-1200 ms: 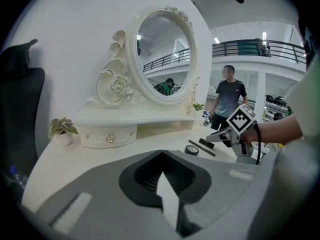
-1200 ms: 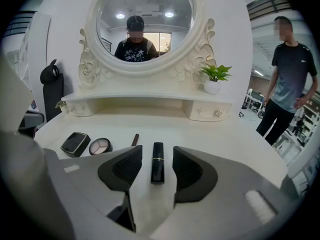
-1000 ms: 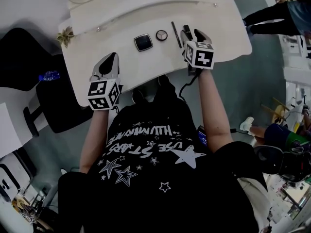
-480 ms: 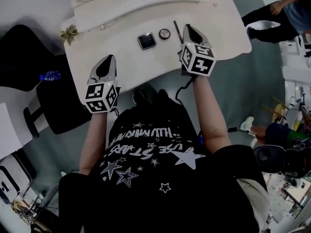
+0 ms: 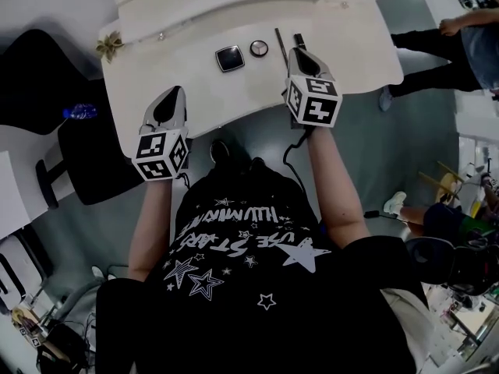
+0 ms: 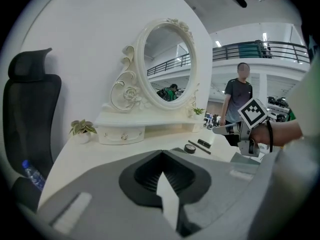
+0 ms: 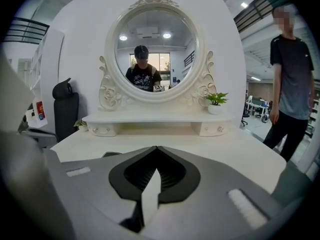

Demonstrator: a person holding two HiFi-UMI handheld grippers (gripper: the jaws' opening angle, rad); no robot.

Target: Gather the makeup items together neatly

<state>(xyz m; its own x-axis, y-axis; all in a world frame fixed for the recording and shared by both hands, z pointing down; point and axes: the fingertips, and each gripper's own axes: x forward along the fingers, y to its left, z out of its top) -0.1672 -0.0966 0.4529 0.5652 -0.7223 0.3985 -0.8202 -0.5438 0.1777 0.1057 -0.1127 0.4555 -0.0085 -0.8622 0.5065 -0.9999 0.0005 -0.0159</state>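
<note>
On the white vanity table [image 5: 195, 92] lie a square black compact [image 5: 229, 58], a round compact [image 5: 259, 48], a thin dark pencil [image 5: 279, 39] and a black tube [image 5: 299, 40], in a row at the far middle. My right gripper [image 5: 299, 52] hovers just short of the tube, shut with nothing between its jaws. The left gripper [image 5: 178, 90] is over the table's near left part, shut and empty, well apart from the items. In the left gripper view the round compact [image 6: 190, 148], pencil [image 6: 206, 149] and tube [image 6: 203, 143] lie beside the right gripper [image 6: 216, 130].
An oval mirror [image 7: 154, 54] on a shelf with small drawers [image 7: 155, 124] stands at the table's back. Small potted plants [image 6: 82, 130] [image 7: 215, 102] sit at both ends. A black chair [image 5: 93, 162] with a water bottle [image 5: 79, 112] is at left. A person [image 7: 290, 84] stands at right.
My right gripper's jaws have shut and it has drawn back from the black tube toward me and risen a little. The tube stays on the table. The left gripper drifted slightly.
</note>
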